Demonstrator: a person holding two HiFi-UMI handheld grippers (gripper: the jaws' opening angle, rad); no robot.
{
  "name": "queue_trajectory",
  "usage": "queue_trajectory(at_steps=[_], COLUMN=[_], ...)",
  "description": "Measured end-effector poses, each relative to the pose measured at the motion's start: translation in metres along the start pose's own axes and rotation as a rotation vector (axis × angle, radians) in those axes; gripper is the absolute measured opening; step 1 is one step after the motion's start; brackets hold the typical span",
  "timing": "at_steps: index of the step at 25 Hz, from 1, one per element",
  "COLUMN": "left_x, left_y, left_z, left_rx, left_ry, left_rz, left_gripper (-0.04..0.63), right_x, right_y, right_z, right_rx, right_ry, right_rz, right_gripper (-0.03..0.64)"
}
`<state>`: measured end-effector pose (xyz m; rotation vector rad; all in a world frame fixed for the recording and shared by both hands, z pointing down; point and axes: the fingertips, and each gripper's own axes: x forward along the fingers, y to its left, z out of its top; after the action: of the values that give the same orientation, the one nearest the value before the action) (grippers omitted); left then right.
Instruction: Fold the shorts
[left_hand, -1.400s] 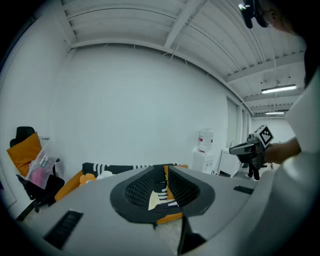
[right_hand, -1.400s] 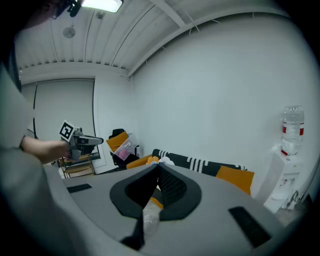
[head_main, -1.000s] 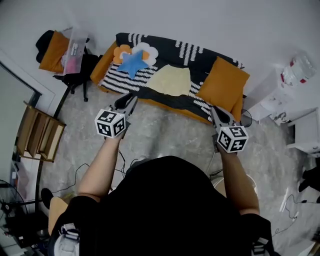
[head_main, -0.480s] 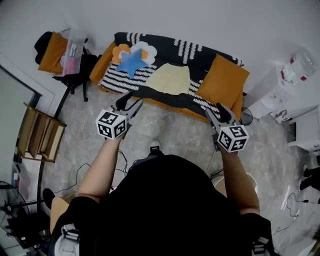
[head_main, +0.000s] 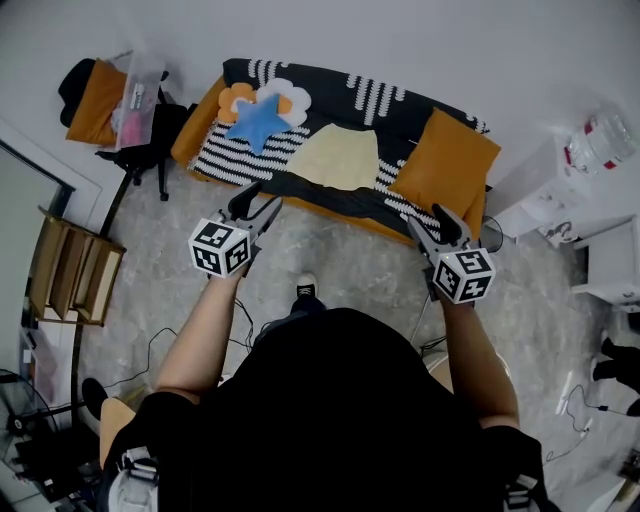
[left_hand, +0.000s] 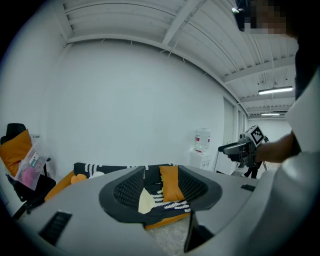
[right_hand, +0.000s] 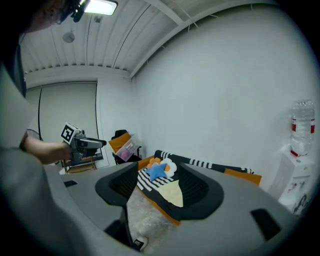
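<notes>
The pale yellow shorts (head_main: 343, 158) lie flat on the black-and-white striped sofa cover (head_main: 300, 190). My left gripper (head_main: 258, 207) hovers over the floor just in front of the sofa's front edge, left of the shorts, open and empty. My right gripper (head_main: 428, 224) hangs near the sofa's right front corner, its jaws opening with nothing between them. In the left gripper view the shorts (left_hand: 145, 201) show between the jaws, far off. The right gripper view looks along the sofa at the shorts (right_hand: 171, 193).
An orange cushion (head_main: 446, 165) lies right of the shorts; a blue star cushion (head_main: 262, 121) on a flower cushion lies to the left. A chair with an orange cloth (head_main: 105, 95), a wooden rack (head_main: 75, 268) and a water bottle (head_main: 598, 138) ring the room. My shoe (head_main: 306, 290) is on the floor.
Both grippers' jaws have spread apart from shut. Both hands drew slightly back from the sofa edge, and a shoe came into view on the floor.
</notes>
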<state>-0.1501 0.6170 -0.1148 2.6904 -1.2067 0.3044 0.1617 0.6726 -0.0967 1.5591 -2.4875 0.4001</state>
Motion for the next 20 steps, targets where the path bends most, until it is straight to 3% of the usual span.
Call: queue_trajectory(at_steps=[20], left_x=[0.118], left_y=[0.129], left_z=[-0.008], left_rx=[-0.034], left_ry=[0.077], left_rz=[-0.072], left_gripper=[0.232], right_x=[0.150], right_y=[-0.044], right_z=[0.013], right_rx=[0.040], right_ry=[0.074], right_rz=[-0.061], right_gripper=[0.269])
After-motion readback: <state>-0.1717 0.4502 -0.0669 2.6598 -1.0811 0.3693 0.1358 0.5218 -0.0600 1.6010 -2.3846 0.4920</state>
